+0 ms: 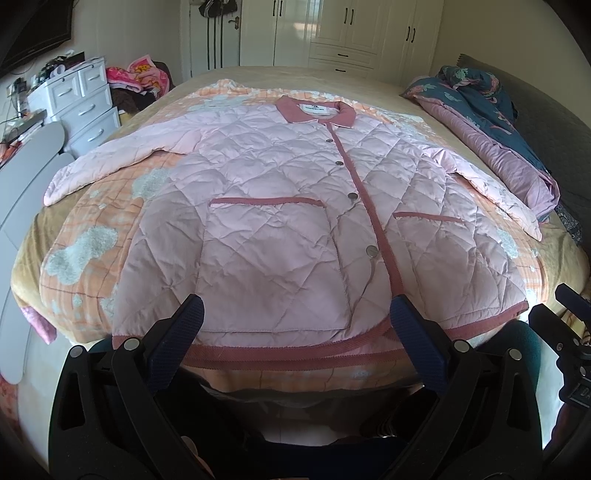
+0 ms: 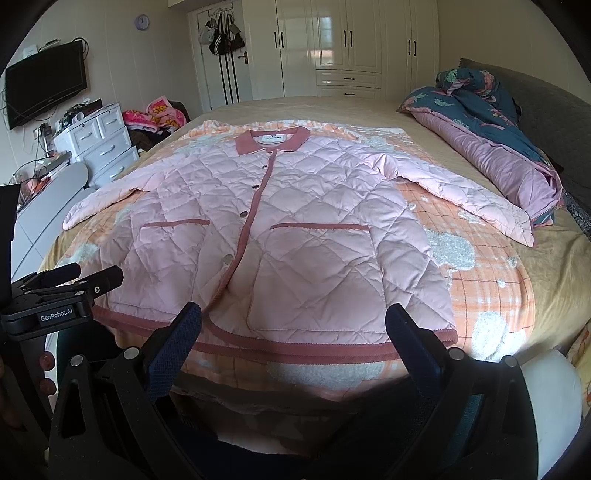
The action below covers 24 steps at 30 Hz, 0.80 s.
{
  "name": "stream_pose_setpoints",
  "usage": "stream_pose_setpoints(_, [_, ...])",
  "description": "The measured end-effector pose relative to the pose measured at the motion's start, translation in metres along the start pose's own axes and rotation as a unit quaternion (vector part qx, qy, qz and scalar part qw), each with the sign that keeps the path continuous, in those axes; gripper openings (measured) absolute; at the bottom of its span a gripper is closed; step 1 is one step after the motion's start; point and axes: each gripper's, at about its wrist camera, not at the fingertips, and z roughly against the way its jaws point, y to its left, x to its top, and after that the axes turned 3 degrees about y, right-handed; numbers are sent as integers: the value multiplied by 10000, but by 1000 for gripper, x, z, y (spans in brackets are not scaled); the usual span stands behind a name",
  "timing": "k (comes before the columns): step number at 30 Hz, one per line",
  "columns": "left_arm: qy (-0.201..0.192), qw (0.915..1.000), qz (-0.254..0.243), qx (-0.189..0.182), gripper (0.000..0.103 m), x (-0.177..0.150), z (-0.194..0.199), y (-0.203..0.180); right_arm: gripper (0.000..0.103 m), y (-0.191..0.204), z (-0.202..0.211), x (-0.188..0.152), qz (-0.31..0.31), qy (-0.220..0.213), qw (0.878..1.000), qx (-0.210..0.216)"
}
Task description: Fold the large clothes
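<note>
Jacket [image 1: 280, 221] flat on plaid blanket [image 1: 85, 236], bed [image 2: 554, 266]; wardrobe [image 2: 347, 44] behind; both claws spread, empty.

One pink quilted jacket [image 1: 280, 221] lies on one bed [image 1: 436, 107]. It has two sleeves, two front pockets and one collar [image 1: 317, 110]; four snap buttons show down its front. Under it is one orange checked blanket [image 1: 92, 229]. One blue floral quilt [image 2: 487, 122] is bunched by the headboard. Two grippers are in view, the left gripper [image 1: 295, 317] and the right gripper [image 2: 295, 325], each with two fingers. One television [image 2: 44, 81] hangs on the wall, and one round clock [image 2: 142, 21].
</note>
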Motion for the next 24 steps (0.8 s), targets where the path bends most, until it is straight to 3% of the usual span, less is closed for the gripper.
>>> stream_pose_setpoints(24, [4,10000,2,-40,95,8,2,-11,99,0,-3,1,-8,3,10000,-27])
